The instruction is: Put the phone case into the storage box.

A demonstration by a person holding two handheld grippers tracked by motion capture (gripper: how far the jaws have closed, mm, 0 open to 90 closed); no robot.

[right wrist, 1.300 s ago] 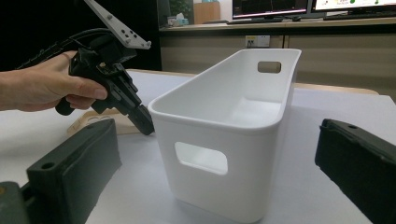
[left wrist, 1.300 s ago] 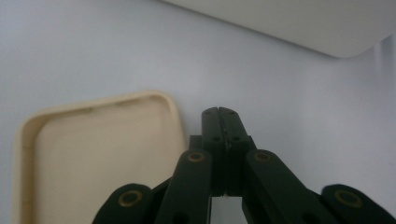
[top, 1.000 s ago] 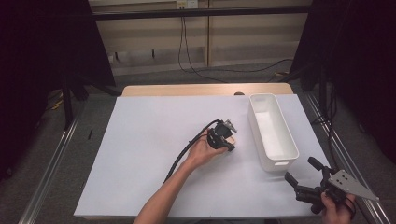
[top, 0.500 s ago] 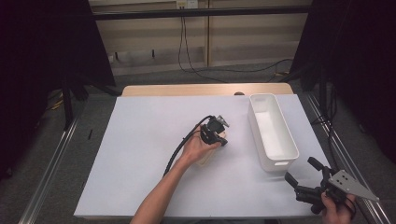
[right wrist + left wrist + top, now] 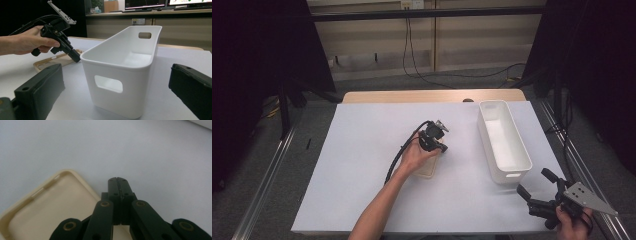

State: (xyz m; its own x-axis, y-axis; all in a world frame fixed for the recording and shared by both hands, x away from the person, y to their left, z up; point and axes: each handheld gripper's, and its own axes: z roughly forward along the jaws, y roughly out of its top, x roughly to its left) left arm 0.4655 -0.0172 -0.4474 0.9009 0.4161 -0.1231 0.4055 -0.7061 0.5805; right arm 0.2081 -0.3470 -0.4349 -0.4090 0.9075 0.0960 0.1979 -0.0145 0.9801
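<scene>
Beside the beige tray [image 5: 428, 167], a white bin [image 5: 507, 165] stands apart.

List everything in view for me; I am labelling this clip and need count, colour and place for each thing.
phone case: one, cream, flat on the mat's middle, open side up, by the left gripper's tips.
bin: one, white, empty, on the mat's right part.
mat: one, pale grey, covering the table.
table: one, wooden, far edge showing.
left gripper: one, black, shut, beside the case.
right gripper: one, black, open, at the near right corner.
</scene>
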